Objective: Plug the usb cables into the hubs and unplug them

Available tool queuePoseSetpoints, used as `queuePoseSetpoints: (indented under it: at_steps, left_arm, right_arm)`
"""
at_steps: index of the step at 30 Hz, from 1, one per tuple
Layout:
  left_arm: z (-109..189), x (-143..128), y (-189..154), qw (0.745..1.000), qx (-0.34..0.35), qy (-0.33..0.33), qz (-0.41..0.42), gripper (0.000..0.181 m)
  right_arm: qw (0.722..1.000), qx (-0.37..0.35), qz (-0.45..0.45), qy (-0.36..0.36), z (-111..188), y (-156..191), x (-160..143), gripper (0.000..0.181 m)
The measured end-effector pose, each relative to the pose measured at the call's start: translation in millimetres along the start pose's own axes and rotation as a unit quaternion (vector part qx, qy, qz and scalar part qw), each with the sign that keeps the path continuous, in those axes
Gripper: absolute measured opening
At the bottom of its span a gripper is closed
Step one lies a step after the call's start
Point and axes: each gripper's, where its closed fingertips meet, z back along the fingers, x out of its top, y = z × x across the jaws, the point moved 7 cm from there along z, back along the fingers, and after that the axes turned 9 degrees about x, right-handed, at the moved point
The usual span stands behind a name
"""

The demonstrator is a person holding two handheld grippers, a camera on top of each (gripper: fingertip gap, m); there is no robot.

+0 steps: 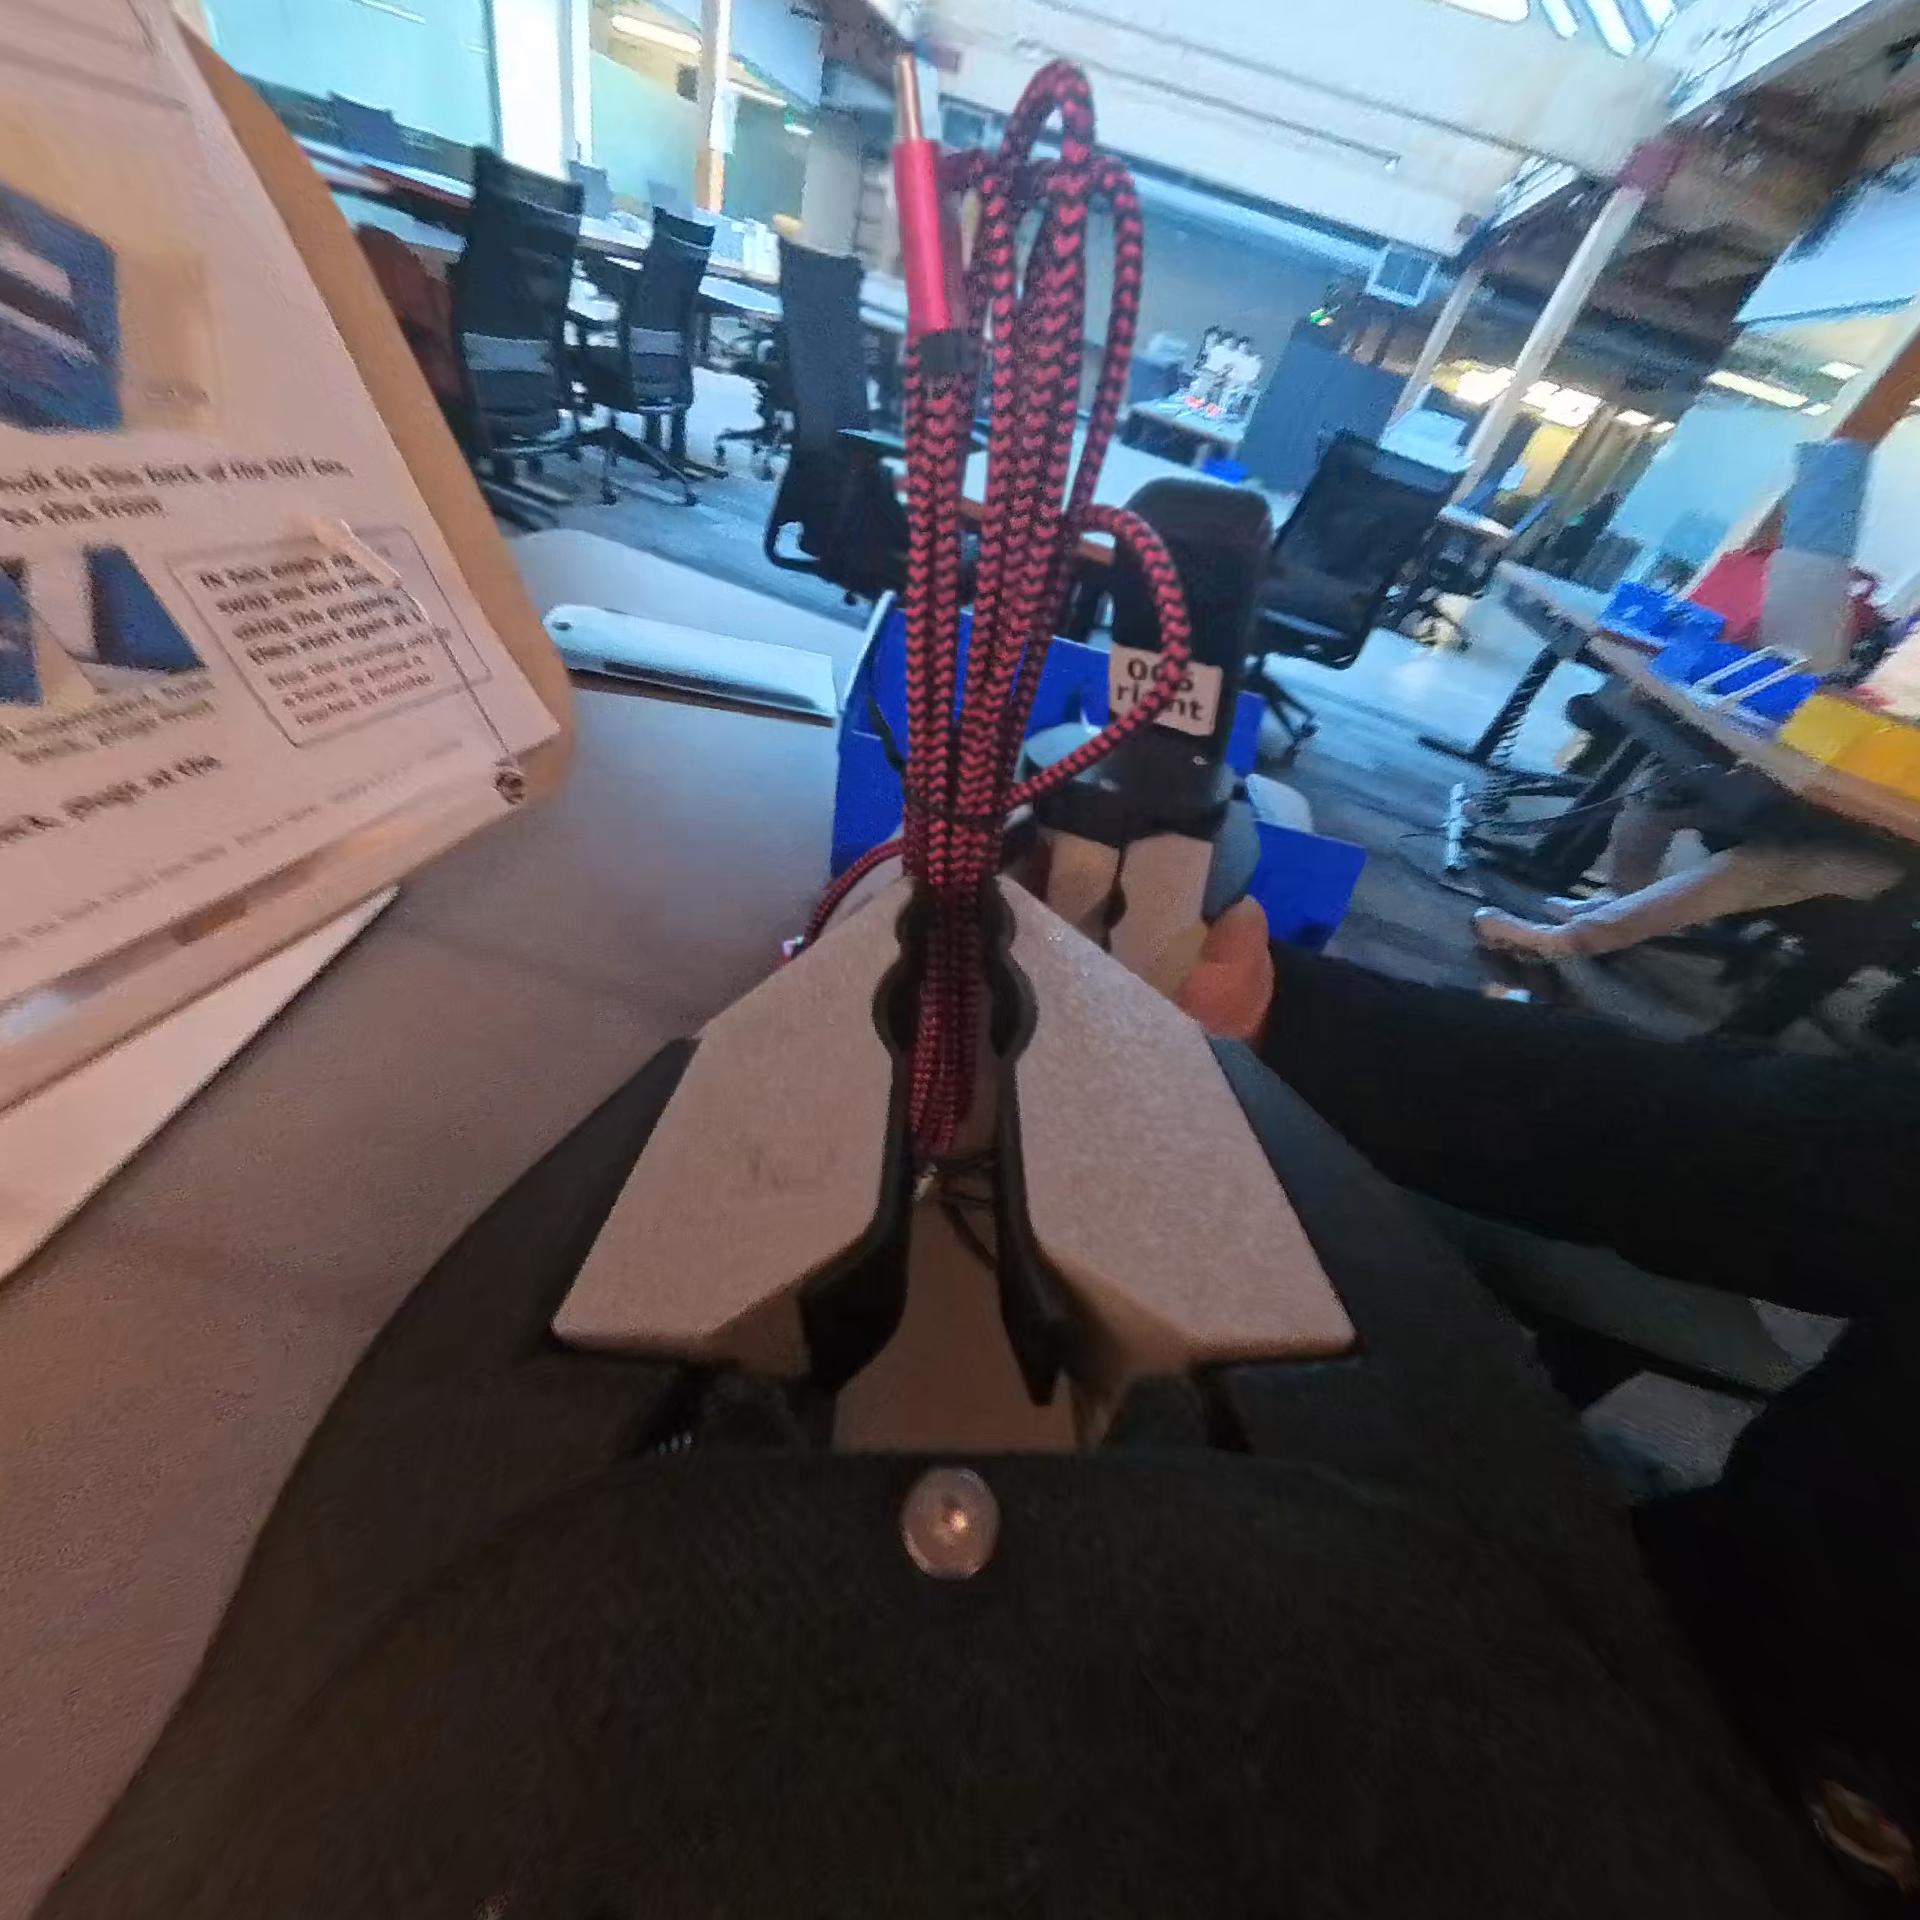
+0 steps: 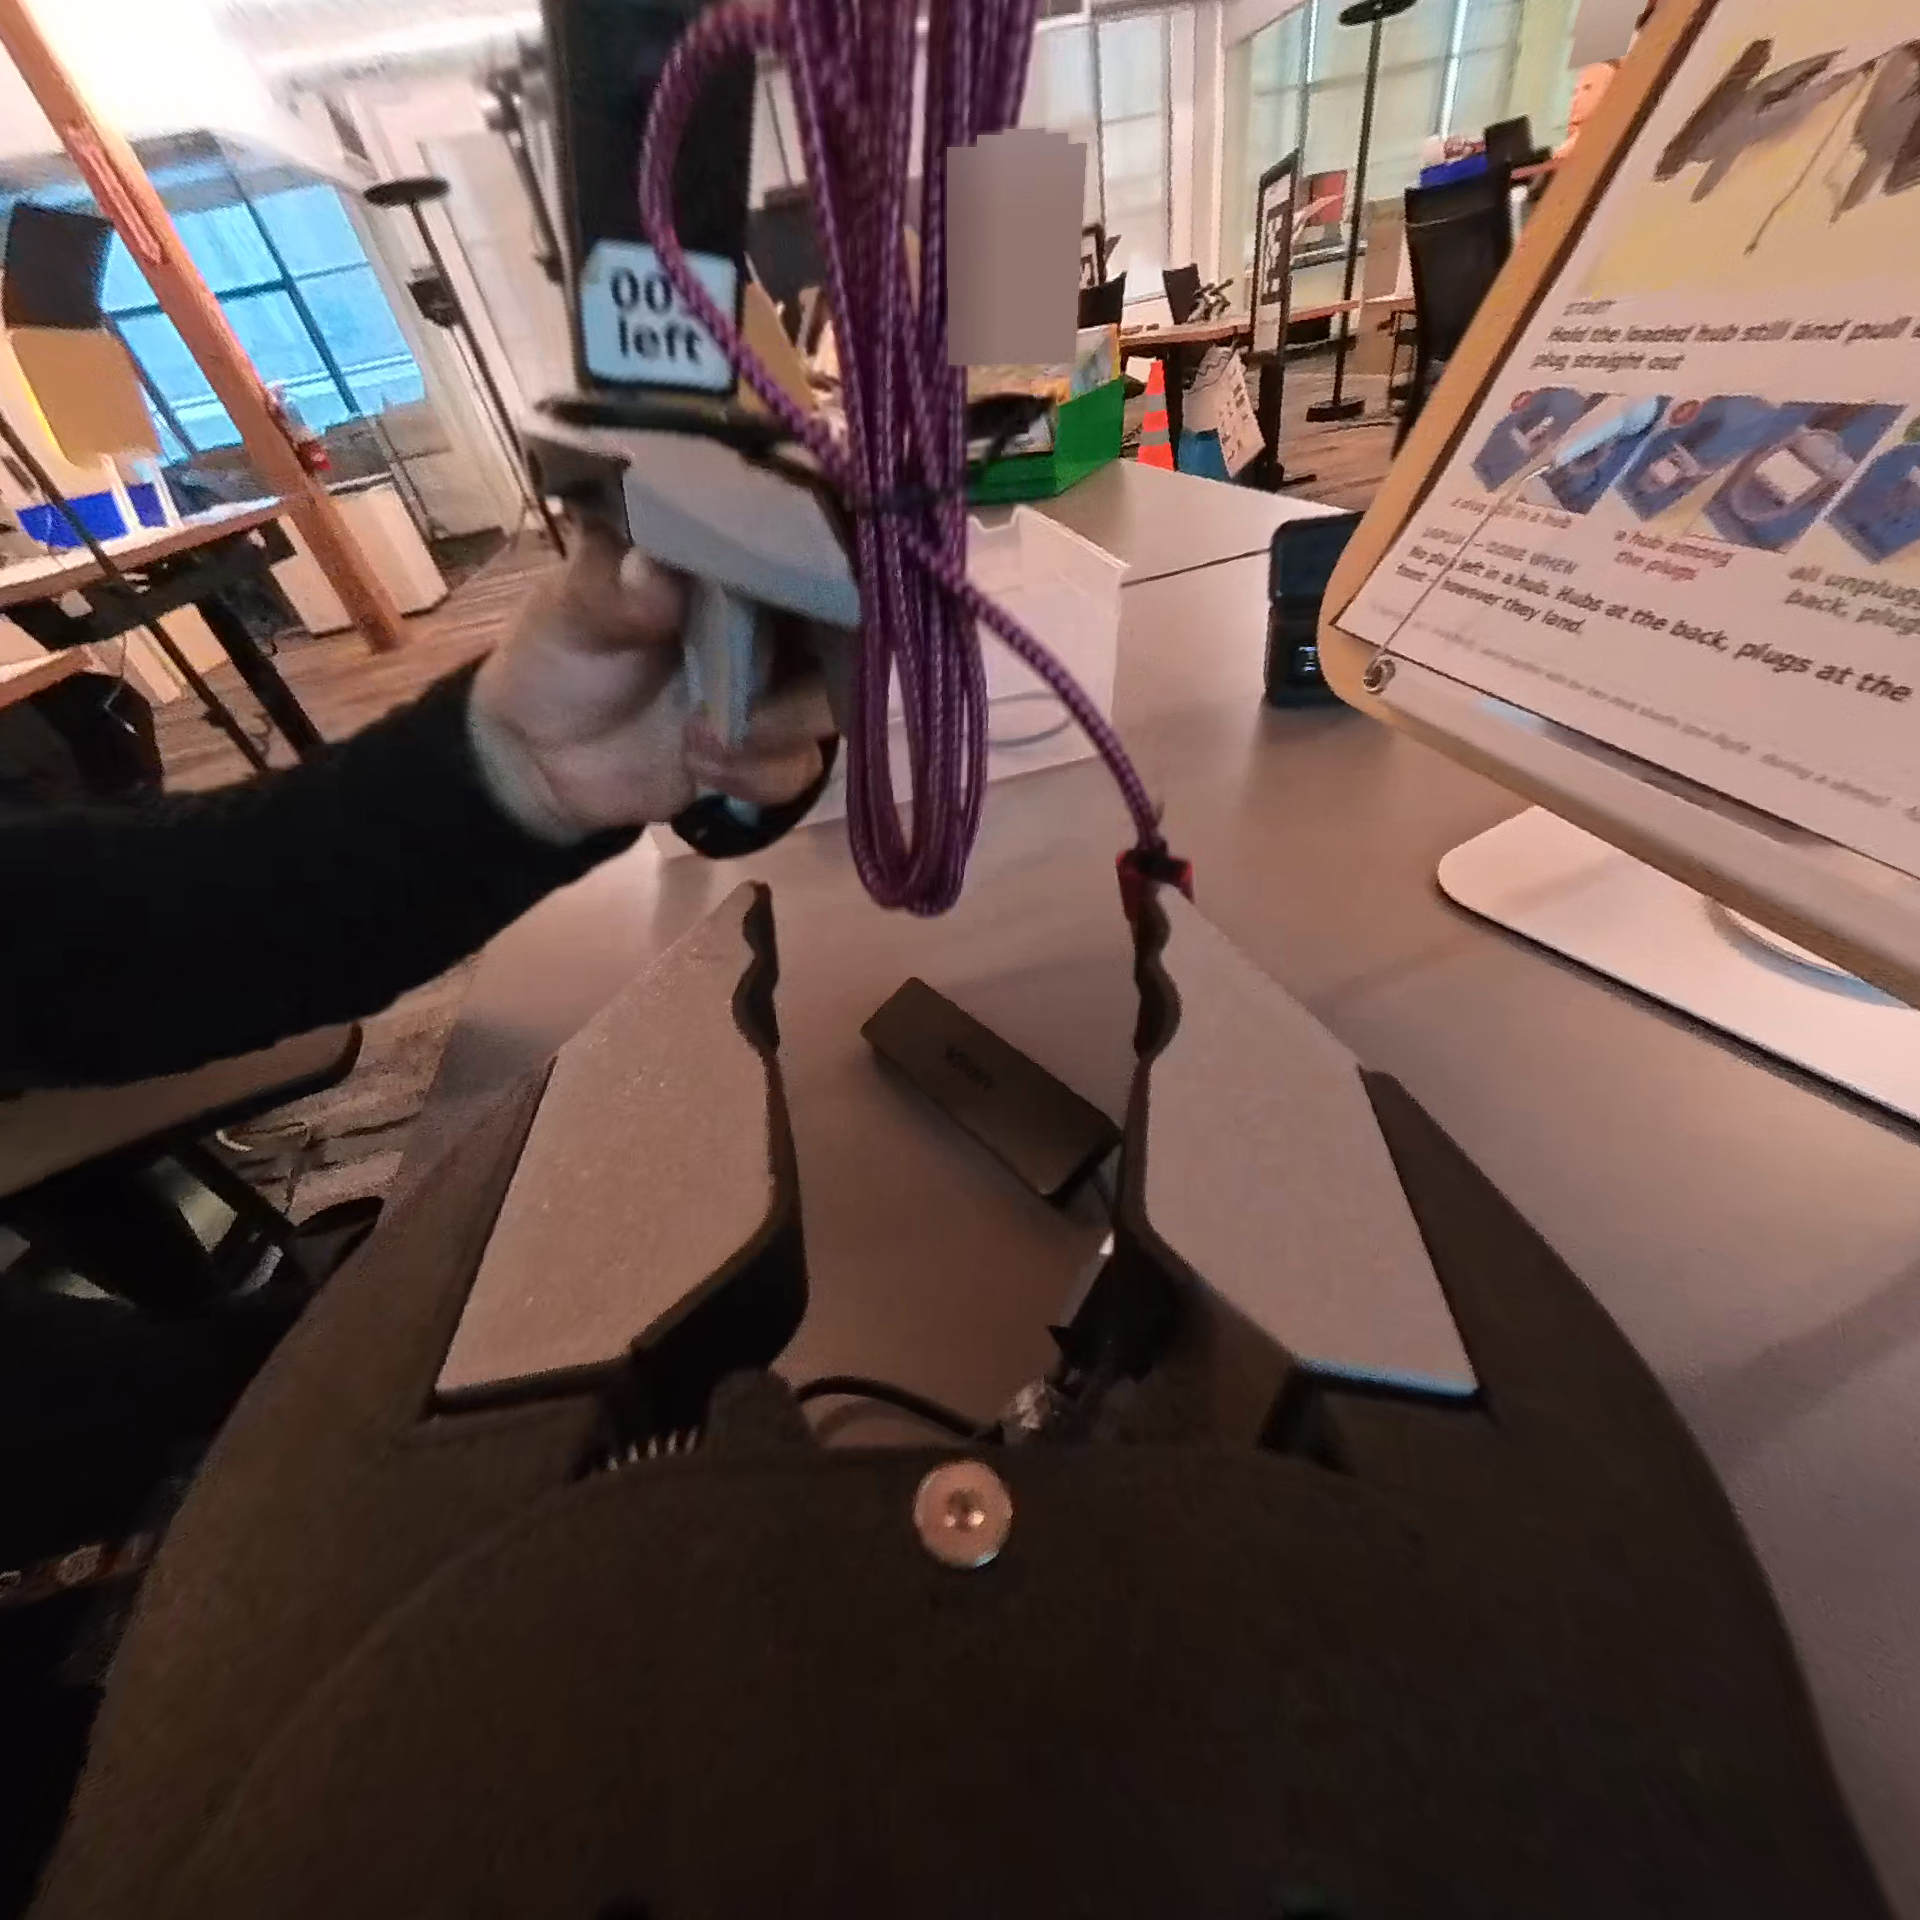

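Observation:
My left gripper (image 1: 951,914) is shut on a bundled red-and-black braided usb cable (image 1: 935,623), held up in the air. The loops and a red plug (image 1: 920,239) stick out past the fingertips. In the right wrist view the same bundle (image 2: 904,644) hangs from the left gripper (image 2: 831,520), and one strand runs down to a red cable end (image 2: 1148,868) at my right finger's tip. My right gripper (image 2: 956,935) is open and low over the grey table (image 2: 1558,1247). A black hub (image 2: 987,1091) lies on the table between its fingers.
An instruction sheet on a tilted board (image 2: 1662,468) stands at the right on a white base (image 2: 1538,894); it also shows in the left wrist view (image 1: 208,520). A blue bin (image 1: 1299,873), a white tray (image 2: 1049,582) and a small black device (image 2: 1299,613) sit on the table. Across from one pair of fingers to the other is roughly 5 cm.

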Motion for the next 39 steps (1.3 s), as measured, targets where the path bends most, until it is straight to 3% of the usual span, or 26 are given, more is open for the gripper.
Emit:
queuePoseSetpoints:
  at_steps: [9,14,16,18,21,26,32,39]
  left_arm:
    - [-10,-40,25,0.999,-0.026,0.0,0.028,0.008]
    - [-8,-45,17,0.994,-0.095,0.029,0.05,0.008]
    - [-10,-46,11,0.993,-0.104,0.037,0.043,0.008]
    - [-14,-49,8,0.993,-0.103,0.047,0.03,0.008]
    - [-20,-58,5,0.992,-0.103,0.068,0.021,0.008]
    - [-24,-57,2,0.989,-0.13,0.047,0.052,0.008]
    - [-24,-55,6,0.994,-0.102,0.037,0.034,0.011]
    - [-22,-52,8,0.993,-0.11,0.023,0.044,0.011]
  right_arm:
    - [0.999,-0.049,-0.005,-0.009,15,-12,4,0.079]
    - [0.999,-0.03,-0.003,0.021,4,-10,-4,0.077]
    - [0.999,0.002,0.002,0.032,-7,-2,-7,0.066]
    - [0.998,0.043,0.011,0.041,-17,10,-9,0.043]
    - [0.996,0.024,0.031,0.074,-25,13,-15,0.033]
    - [0.996,-0.006,0.051,0.076,-18,17,-10,0.031]
    - [0.994,-0.038,0.064,0.08,-16,14,-9,0.028]
    - [0.996,-0.032,0.053,0.057,-12,12,-6,0.023]
